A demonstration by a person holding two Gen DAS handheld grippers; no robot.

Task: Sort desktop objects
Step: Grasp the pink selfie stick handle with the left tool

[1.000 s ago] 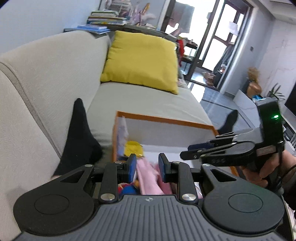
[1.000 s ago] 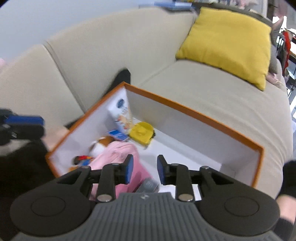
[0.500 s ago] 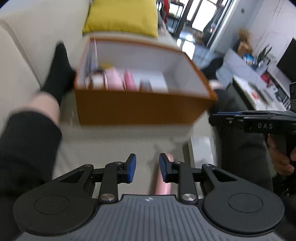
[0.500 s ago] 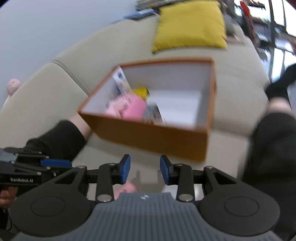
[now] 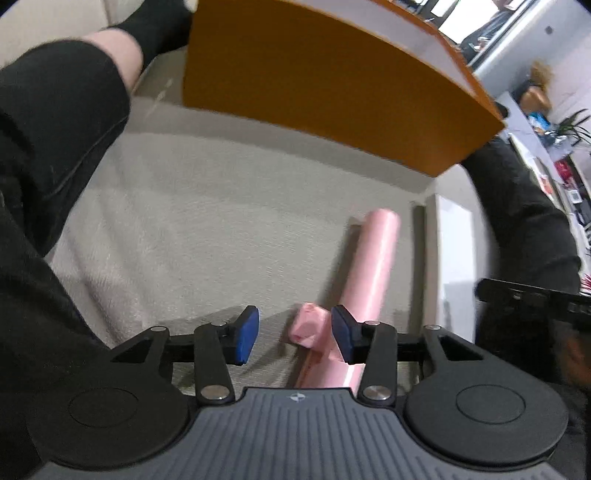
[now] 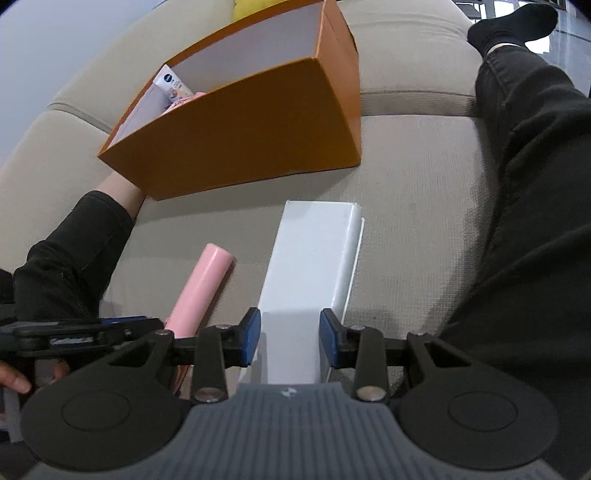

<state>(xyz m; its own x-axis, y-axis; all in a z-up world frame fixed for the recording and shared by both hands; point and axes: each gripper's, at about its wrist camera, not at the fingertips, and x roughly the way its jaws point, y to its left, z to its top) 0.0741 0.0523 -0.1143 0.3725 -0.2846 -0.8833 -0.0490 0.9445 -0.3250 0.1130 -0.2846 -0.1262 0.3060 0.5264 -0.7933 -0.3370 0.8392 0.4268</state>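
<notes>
Left gripper [image 5: 294,335]: black linkage arms, silver screws, blue pads, grey ribbed housing with small white logo, two round black discs. Right gripper [image 6: 290,342]: same build, blue pads, silver screws, grey ribbed body. Person wears black trousers [image 6: 535,155], black sock [image 6: 513,26], bare skin at ankle [image 5: 114,55]; fingers [image 6: 14,384] of one hand visible

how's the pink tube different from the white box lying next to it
The pink tube is round and slim; the white box is flat-sided and wider. The tube is glossy pink, the box plain white. The tube has a pink wrapped bit at its near end; the box shows none. Both lie lengthwise on the sofa cushion, outside the orange box.
</notes>
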